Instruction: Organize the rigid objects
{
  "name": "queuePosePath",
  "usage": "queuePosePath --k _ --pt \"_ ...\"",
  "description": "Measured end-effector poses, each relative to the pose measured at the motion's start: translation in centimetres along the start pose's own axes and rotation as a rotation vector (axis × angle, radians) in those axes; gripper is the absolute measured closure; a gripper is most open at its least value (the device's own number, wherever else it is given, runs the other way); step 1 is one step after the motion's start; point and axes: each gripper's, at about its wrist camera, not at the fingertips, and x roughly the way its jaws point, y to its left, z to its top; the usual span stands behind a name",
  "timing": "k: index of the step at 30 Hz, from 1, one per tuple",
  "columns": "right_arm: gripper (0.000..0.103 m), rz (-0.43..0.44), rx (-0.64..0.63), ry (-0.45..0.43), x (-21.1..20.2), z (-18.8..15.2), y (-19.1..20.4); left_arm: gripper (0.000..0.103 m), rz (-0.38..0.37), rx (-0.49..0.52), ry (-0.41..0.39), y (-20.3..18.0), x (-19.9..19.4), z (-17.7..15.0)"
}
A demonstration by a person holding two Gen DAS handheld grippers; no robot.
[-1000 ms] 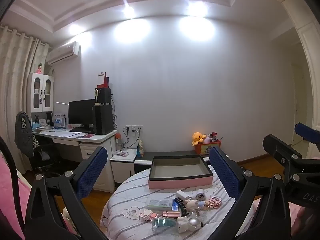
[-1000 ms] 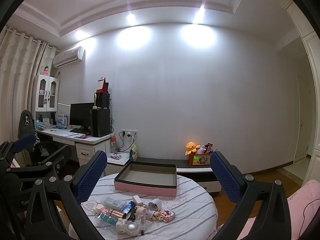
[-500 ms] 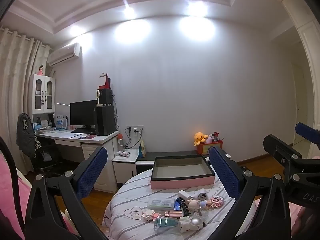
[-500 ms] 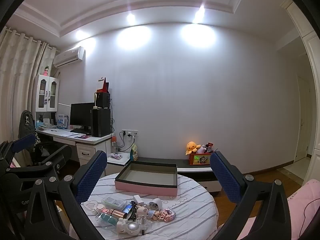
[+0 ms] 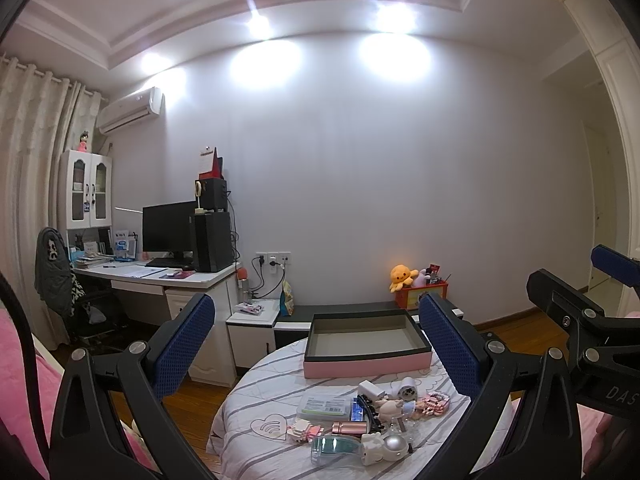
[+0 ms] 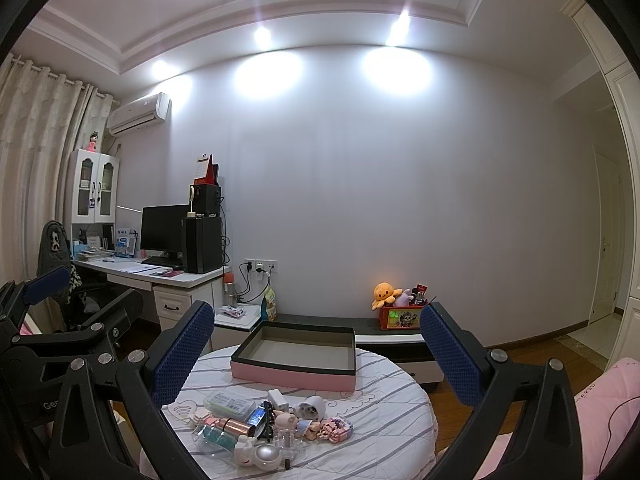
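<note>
From the left wrist view, the left gripper (image 5: 316, 344) is hanging above the near edge of the round table with the grey-striped white cloth (image 5: 256, 396), its blue-padded fingers (image 5: 182, 346) spread wide and gripping nothing. A shallow pink box with a dark rim and grey inside (image 5: 366, 342) is sitting at the far side of the table. Nearer, a cluster of small trinkets (image 5: 360, 420) is lying in a heap: a clear plastic case, a rose-gold tube, small figurines, a silver dome. The right gripper (image 5: 600, 320) is showing at the right edge. Far left, a white desk with a black monitor (image 5: 168, 228) is standing against the wall.

From the right wrist view, the right gripper (image 6: 314, 354) is also gaping wide and carrying nothing. The pink box (image 6: 296, 356) is resting beyond the trinkets (image 6: 272, 428), just apart from them. An orange plush octopus (image 6: 386, 294) is sitting on a low bench by the far wall. The left gripper is looming at the left edge.
</note>
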Motion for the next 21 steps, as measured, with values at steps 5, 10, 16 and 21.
queuePosePath --k 5,10,16,21 --pt "0.000 0.000 -0.001 0.000 0.01 0.01 0.00 0.000 0.003 0.001 -0.001 -0.02 -0.08 0.12" --pt "0.000 0.000 0.000 0.000 -0.02 0.01 -0.01 0.000 0.004 0.002 -0.002 0.02 -0.17 0.17" --pt "0.000 0.002 -0.002 0.002 0.02 -0.01 0.00 0.000 0.005 0.000 -0.002 0.08 -0.30 0.28" --pt "0.000 0.004 -0.004 0.004 -0.63 0.19 0.30 0.000 0.004 0.001 -0.002 0.17 -0.29 0.32"
